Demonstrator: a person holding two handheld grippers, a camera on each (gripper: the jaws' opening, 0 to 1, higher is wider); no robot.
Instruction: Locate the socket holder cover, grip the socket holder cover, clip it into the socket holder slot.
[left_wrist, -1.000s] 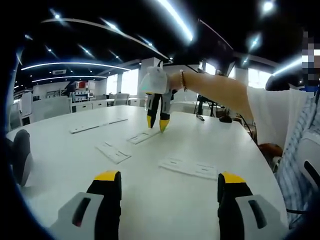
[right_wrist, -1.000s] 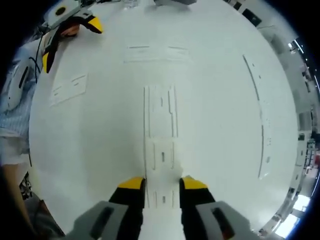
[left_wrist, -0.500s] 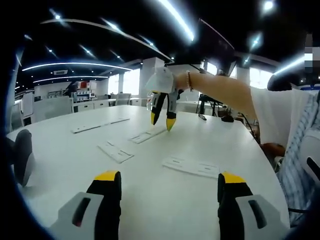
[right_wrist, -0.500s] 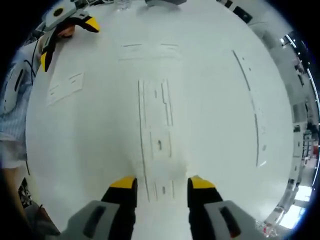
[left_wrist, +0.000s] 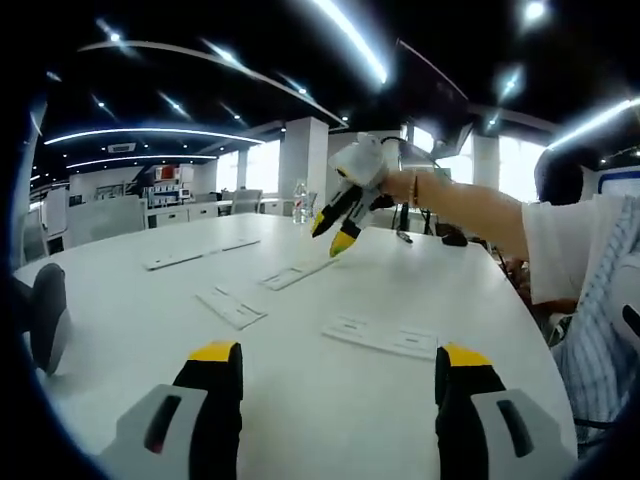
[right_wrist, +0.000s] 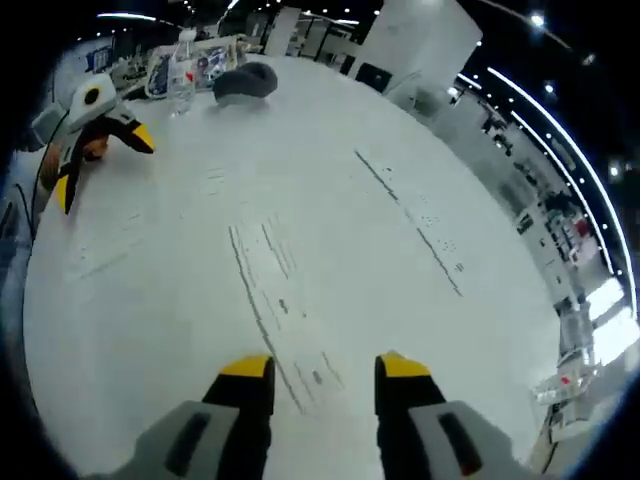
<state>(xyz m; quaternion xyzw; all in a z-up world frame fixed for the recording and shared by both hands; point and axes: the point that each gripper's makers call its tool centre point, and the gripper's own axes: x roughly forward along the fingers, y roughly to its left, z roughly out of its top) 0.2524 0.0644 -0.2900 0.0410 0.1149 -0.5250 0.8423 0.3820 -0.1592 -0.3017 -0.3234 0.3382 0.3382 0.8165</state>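
In the left gripper view, my left gripper (left_wrist: 327, 365) hangs low over the white worktop (left_wrist: 300, 330), its jaws spread wide and holding nothing. Just ahead of them lies a flat white socket holder cover (left_wrist: 381, 336). Farther off my right gripper (left_wrist: 333, 230) is raised above the worktop, tilted, jaws apart, over a long socket holder (left_wrist: 295, 272). Another white plate (left_wrist: 228, 305) lies to the left.

In the right gripper view, my right gripper (right_wrist: 326, 367) has its jaws released and bare, above the socket holder (right_wrist: 280, 318) lying flat below. My left gripper (right_wrist: 95, 150) shows at far left, near a water bottle (right_wrist: 181, 75).
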